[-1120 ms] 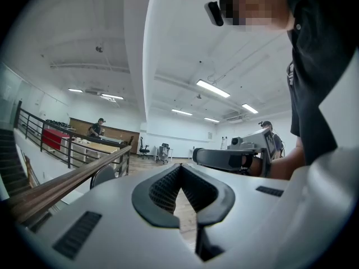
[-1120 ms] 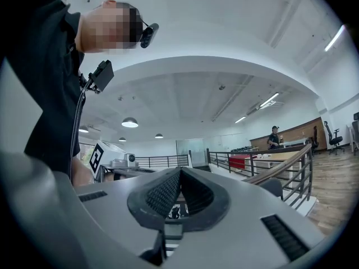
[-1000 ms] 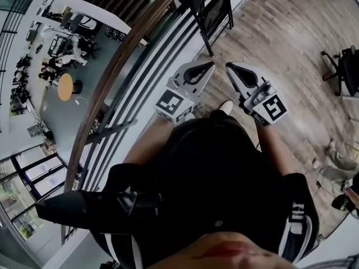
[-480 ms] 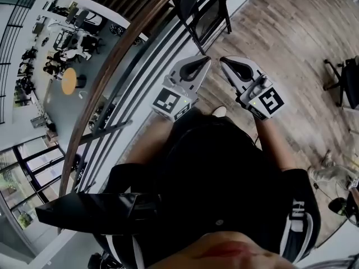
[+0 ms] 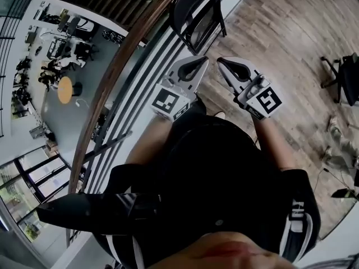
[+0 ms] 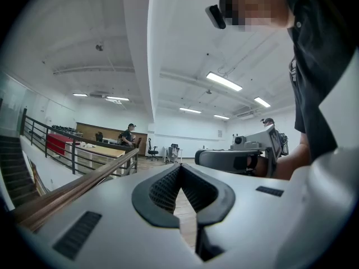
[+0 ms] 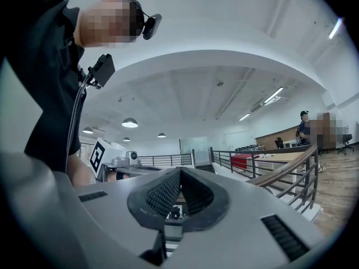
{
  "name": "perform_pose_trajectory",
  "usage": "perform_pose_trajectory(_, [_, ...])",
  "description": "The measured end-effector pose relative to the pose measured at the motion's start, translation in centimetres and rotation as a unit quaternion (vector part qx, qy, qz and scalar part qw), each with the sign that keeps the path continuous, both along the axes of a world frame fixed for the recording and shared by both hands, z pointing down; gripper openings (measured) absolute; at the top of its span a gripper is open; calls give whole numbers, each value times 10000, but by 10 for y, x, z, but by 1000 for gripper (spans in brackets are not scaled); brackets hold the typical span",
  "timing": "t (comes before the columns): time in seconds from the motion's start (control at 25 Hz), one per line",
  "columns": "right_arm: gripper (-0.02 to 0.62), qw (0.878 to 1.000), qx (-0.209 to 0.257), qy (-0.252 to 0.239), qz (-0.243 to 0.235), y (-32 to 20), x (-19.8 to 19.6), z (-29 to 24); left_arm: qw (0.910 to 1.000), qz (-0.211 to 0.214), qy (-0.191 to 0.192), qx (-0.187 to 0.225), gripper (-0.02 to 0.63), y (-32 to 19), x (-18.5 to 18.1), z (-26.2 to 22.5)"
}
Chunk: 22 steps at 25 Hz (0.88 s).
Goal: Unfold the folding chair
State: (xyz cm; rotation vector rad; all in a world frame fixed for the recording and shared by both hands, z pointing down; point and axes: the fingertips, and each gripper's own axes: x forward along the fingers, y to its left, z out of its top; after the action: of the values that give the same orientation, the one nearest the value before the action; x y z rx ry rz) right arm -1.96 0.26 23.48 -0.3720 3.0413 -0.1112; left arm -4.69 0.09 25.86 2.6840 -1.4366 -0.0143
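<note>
Grey jaws of left gripper and right gripper clenched empty, folding chair beyond.

You stand on a wood-plank floor beside a wooden handrail over dark bars. The level below holds a round orange table. Black office chair at right. White ceiling, strip lights lit.

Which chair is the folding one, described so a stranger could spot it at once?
Follow the curved wooden handrail along the plank floor. Beside its railing, at the top of the head view, stands the black folding chair. Thin straight tube legs set it apart from the office chair standing clear at right.
</note>
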Motion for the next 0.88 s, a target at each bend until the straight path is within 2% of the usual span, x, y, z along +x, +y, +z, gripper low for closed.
perform_pose_trajectory(0.4, [6,9994,-143,242,212,-94,-88,20,10000,43,30,-29,3,-95,-88,30])
perform_pose_trajectory(0.68, [6,9986,-256,339,299,-138,-150,46,9996,-182,24,-201,5,-142,-154,69])
perform_pose_trajectory(0.88, [6,9968,-429,569,353,-163,-172,79,9983,-431,29,-385,5,-165,-178,103])
